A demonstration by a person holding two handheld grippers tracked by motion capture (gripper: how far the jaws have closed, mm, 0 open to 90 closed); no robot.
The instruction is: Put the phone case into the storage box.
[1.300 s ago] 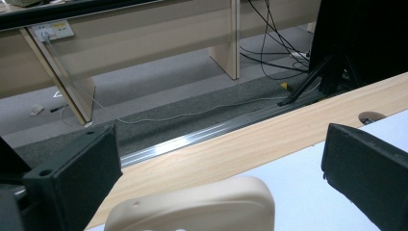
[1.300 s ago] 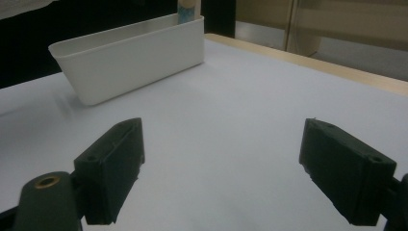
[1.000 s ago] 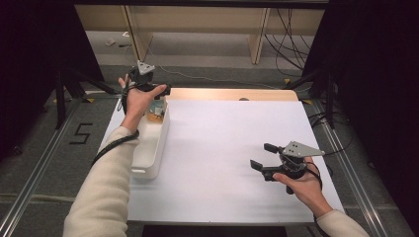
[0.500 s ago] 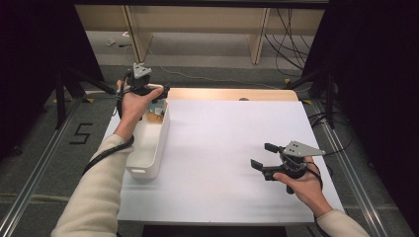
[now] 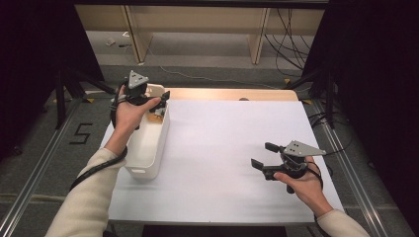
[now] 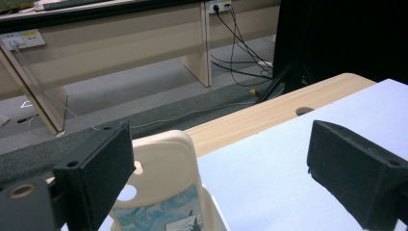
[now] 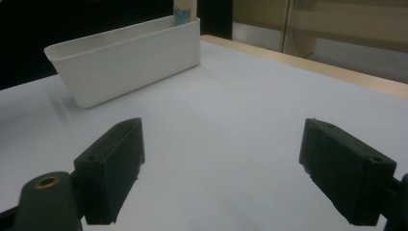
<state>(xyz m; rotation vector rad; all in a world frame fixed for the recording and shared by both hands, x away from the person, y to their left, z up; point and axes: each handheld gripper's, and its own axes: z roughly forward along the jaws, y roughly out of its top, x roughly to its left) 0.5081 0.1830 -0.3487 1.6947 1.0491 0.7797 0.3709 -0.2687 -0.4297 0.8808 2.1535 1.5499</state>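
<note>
A white plastic bin (image 5: 148,148) stands along the left side of the white table top (image 5: 232,148). At its far end leans a blue-patterned card (image 5: 159,112). My left gripper (image 5: 165,95) hovers over that far end, jaws wide apart and just closed a little, with nothing between them. In the left gripper view, the left gripper (image 6: 219,154) looks over the bin's handle end (image 6: 163,159) and the card (image 6: 159,214). My right gripper (image 5: 262,154) stands open low over the table at the front right. In the right gripper view, the right gripper (image 7: 223,144) faces the bin (image 7: 125,62), empty.
A bare wooden strip with a hole (image 5: 243,98) runs along the table's far edge. Beyond it are floor, wooden bench legs (image 5: 259,34) and cables. Metal rails (image 5: 356,177) flank the table. White surface lies open between the bin and my right hand.
My left hand and forearm have swung leftwards, off the bin's length to its far left corner. The right hand has stayed put.
</note>
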